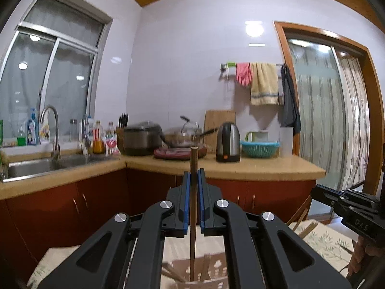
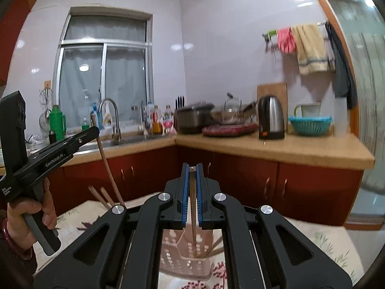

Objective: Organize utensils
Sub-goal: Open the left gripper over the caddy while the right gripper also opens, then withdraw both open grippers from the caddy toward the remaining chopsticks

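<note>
— So, nearest first: what are we holding?

— Each of our grippers is clamped on one chopstick. Low centre of the left wrist view, the left gripper (image 1: 194,175) has its blue pads pinched on the left chopstick (image 1: 193,207), which stands nearly upright, top end poking above the jaws and lower end reaching down into the utensil holder (image 1: 204,273) at the bottom edge. In the right wrist view, the right gripper (image 2: 192,169) is squeezed the same way on the right chopstick (image 2: 193,226), tip aimed down at the perforated holder just below.

— Which hand is nearer the drop?

— We judge the left one – its stick already seems to be inside the holder's mouth, though motion blur keeps us from saying whether it touches bottom. The right stick's tip hangs above the holder, apart from it.

— And the axis?

— Both long axes run top to bottom of the frame, in line with the holder's opening, so the coming move looks like a straight lowering and then letting go.

— Room to move?

— Other chopsticks (image 2: 101,196) lean out of the holder at a slant – the incoming sticks could snag on them. The holder sits on a floral tablecloth (image 1: 329,240) with open cloth around it. Beyond, the cabinets, then the counter (image 1: 264,168) with the kettle (image 1: 228,142), well apart from us.
</note>
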`<action>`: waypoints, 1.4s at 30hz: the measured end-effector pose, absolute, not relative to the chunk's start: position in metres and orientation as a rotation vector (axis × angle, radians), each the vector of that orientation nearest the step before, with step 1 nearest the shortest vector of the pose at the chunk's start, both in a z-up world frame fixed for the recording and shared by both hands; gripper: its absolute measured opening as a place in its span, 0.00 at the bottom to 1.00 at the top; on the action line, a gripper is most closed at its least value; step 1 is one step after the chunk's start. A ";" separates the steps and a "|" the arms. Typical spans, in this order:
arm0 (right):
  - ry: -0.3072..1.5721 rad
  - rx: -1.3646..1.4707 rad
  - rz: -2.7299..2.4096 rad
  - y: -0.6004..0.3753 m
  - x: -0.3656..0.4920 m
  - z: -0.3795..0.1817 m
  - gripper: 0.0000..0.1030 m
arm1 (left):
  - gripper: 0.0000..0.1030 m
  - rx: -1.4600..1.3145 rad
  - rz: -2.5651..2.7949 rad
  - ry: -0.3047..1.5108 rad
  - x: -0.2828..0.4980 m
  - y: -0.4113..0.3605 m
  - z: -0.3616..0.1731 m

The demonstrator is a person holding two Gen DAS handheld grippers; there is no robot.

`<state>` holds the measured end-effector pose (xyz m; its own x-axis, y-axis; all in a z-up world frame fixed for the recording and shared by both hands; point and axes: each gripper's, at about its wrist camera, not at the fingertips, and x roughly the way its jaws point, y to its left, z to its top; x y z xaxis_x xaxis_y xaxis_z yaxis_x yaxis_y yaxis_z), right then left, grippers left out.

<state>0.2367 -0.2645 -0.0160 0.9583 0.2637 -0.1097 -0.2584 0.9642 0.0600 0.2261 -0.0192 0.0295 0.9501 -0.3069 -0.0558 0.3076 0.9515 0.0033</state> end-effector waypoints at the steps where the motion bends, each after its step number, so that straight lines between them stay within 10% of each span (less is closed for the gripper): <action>1: 0.129 0.045 0.265 -0.264 0.238 -0.020 0.06 | 0.07 0.014 -0.313 0.070 0.228 -0.020 0.025; 5: 0.172 0.035 0.264 -0.261 0.244 -0.034 0.06 | 0.07 0.015 -0.319 0.120 0.232 -0.022 0.011; 9: 0.182 0.037 0.269 -0.262 0.240 -0.038 0.19 | 0.48 0.009 -0.306 0.140 0.230 -0.023 0.006; 18: 0.132 0.026 0.247 -0.281 0.192 -0.028 0.35 | 0.69 0.009 -0.282 0.123 0.196 -0.019 0.015; 42: 0.462 0.026 0.078 -0.354 0.115 -0.198 0.35 | 0.73 0.041 -0.180 0.442 0.111 -0.037 -0.109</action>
<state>0.1145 -0.3542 -0.1983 0.8920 0.0812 -0.4446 -0.0692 0.9967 0.0432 0.1114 -0.0368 -0.1085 0.8884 -0.1644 -0.4287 0.1820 0.9833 0.0001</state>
